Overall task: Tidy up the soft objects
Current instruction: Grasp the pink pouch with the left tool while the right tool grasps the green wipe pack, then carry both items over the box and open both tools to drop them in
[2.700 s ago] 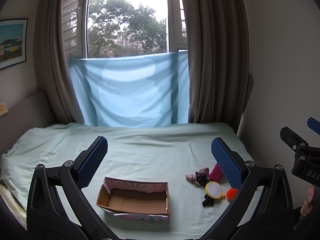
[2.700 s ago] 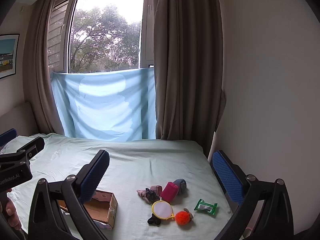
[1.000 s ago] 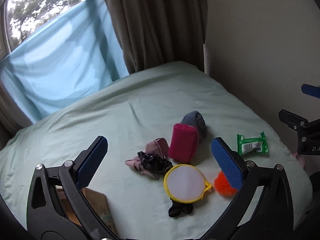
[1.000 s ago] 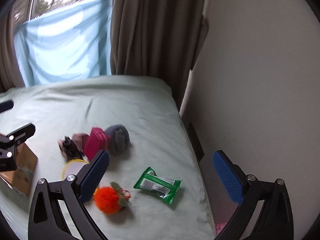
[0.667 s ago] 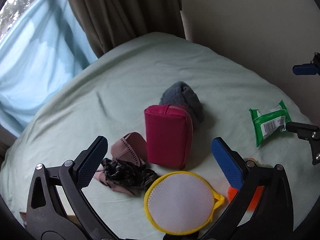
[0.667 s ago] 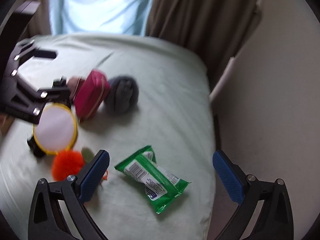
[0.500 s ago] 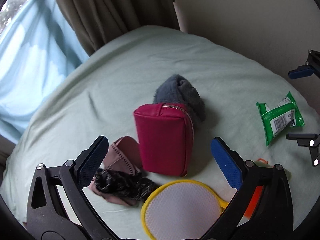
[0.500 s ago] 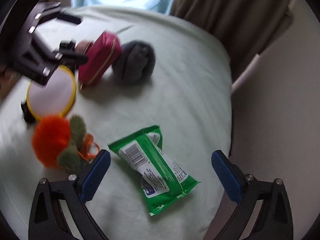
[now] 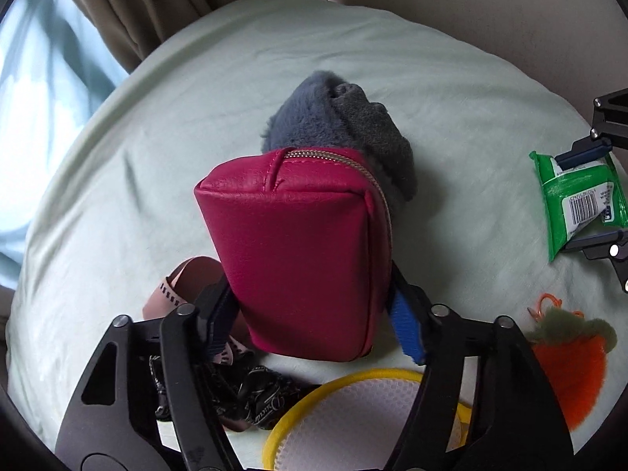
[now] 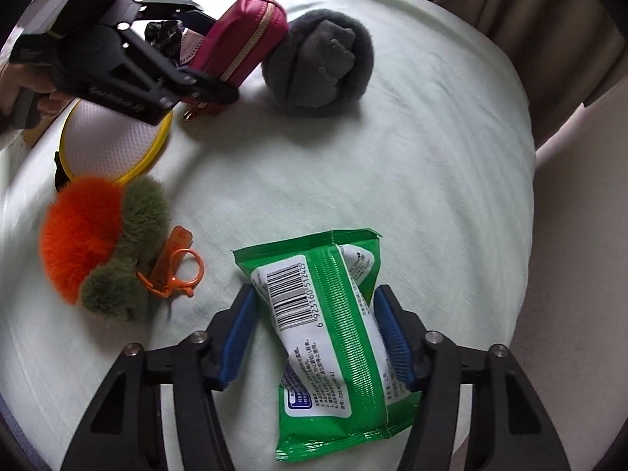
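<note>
Light: soft daylight is coming from the window side, upper left.
Shadows: faint ones are lying beside objects.
Blur: the right view's left edge is smearing.
Distortion: fisheye edges are bending and darkening.

We saw a magenta pouch [image 9: 298, 251], grey fluffy sock [image 10: 318, 59], green-white barcoded wipes pack [image 10: 329, 333], orange-olive pompom [image 10: 94, 243], yellow-rimmed white mesh disc [image 10: 106, 141], and pale green bed sheet [image 10: 412, 157].

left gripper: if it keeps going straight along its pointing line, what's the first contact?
The left gripper would first meet the magenta zippered faux-leather pouch, already between its closing fingers. Beneath that lies the pale green bedsheet. The fuzzy grey sock bundle sits beyond the pouch, though depth is uncertain.
</note>
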`<state>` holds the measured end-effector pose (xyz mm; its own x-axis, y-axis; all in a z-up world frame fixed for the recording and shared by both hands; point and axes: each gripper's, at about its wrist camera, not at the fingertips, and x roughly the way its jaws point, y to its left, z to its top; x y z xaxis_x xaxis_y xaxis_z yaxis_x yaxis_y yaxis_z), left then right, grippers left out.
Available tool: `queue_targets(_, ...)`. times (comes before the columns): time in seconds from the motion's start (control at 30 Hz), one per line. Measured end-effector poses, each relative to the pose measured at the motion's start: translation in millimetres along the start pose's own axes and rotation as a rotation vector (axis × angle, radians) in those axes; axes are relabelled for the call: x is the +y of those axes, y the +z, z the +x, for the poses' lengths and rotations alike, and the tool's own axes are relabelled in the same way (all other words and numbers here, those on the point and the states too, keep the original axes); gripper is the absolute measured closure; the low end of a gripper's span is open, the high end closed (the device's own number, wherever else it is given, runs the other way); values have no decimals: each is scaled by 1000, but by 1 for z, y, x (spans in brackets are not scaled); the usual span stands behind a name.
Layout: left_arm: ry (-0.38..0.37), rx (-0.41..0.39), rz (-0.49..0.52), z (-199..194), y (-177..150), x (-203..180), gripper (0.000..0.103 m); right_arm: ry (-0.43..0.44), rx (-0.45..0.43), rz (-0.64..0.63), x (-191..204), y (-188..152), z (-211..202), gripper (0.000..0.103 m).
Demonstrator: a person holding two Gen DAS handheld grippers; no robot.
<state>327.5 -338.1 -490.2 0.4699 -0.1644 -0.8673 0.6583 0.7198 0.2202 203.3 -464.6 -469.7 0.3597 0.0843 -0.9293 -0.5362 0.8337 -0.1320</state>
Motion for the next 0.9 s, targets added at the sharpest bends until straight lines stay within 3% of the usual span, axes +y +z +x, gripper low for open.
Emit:
queue_targets(0.13,-31,5,-13,-2,0,0,53,-13,1,12,-1,1,-4,57)
queue_targets(0.5,-35,-5,-43,-28,-4,2,61,-70,-56,148,0,7,-30,67)
queue_targets(0.7,-22,-52,-50,-76,1,4,61,-99,-110,226,-1,16,-70,69)
queue_targets(0.9,-5,-116,-90,-149,6,15,62,-140,-196,309,2,34,-140,70)
